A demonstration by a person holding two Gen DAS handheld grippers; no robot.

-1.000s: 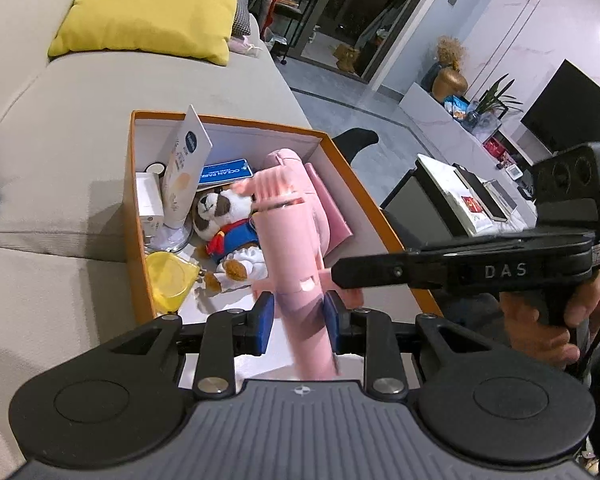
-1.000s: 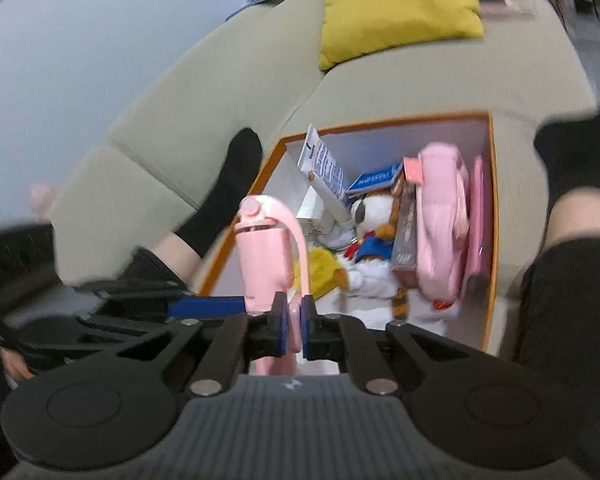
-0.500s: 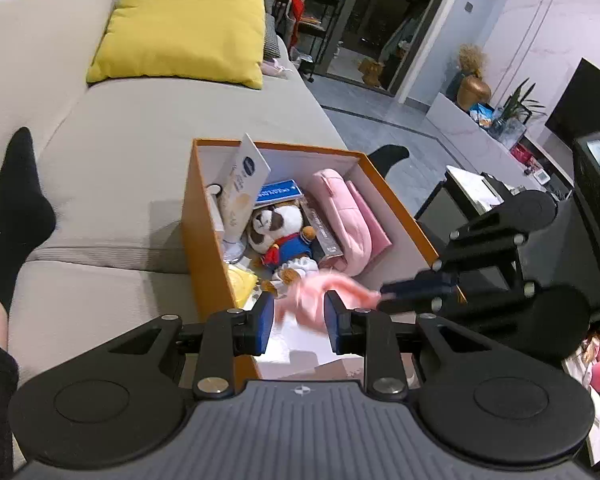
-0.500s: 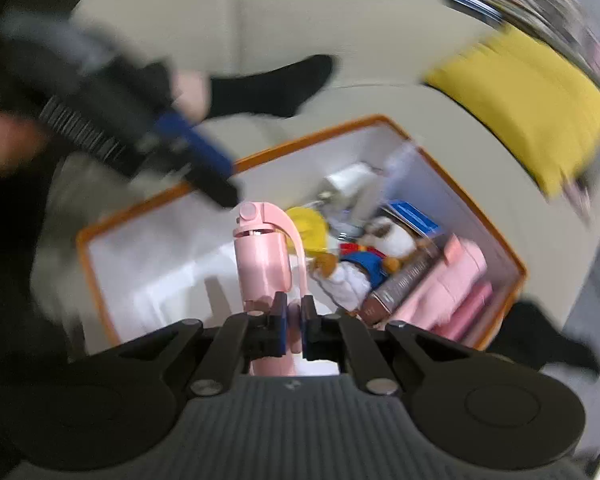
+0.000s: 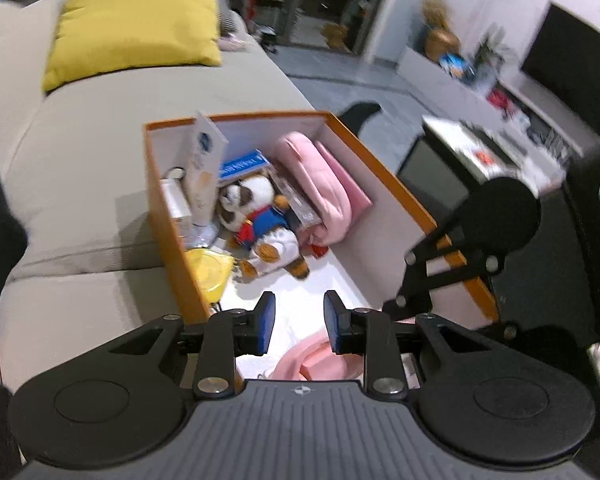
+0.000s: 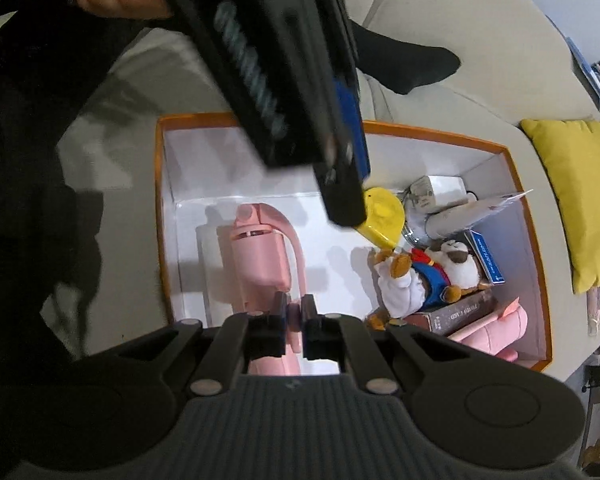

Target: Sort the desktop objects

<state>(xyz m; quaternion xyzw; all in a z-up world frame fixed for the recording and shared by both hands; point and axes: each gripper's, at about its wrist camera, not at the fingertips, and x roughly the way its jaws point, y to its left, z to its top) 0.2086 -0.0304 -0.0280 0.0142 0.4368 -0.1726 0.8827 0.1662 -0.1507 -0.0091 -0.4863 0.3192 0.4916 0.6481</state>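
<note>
A pink bottle (image 6: pixel 260 256) with a loop handle hangs over the bare white end of the orange box (image 6: pixel 440 134). My right gripper (image 6: pixel 294 316) is shut on that handle. Whether the bottle touches the box floor I cannot tell. In the left wrist view, my left gripper (image 5: pixel 300 322) stands open above the box (image 5: pixel 172 220), with nothing between its blue pads. The bottle's pink top (image 5: pixel 312 360) shows just below them. The other end of the box holds a plush dog (image 6: pixel 428 276), a yellow item (image 6: pixel 384 212), a book (image 6: pixel 460 312) and a pink pouch (image 5: pixel 320 176).
The box rests on a beige sofa (image 5: pixel 80 168) with a yellow cushion (image 5: pixel 136 16) behind it. A person's leg in a black sock (image 6: pixel 404 60) lies beside the box. A low table (image 5: pixel 480 152) and a TV (image 5: pixel 580 64) stand to the right.
My left gripper let go of the pink bottle and drew back. My right gripper rolled over and carried the bottle by its handle down into the box's bare end.
</note>
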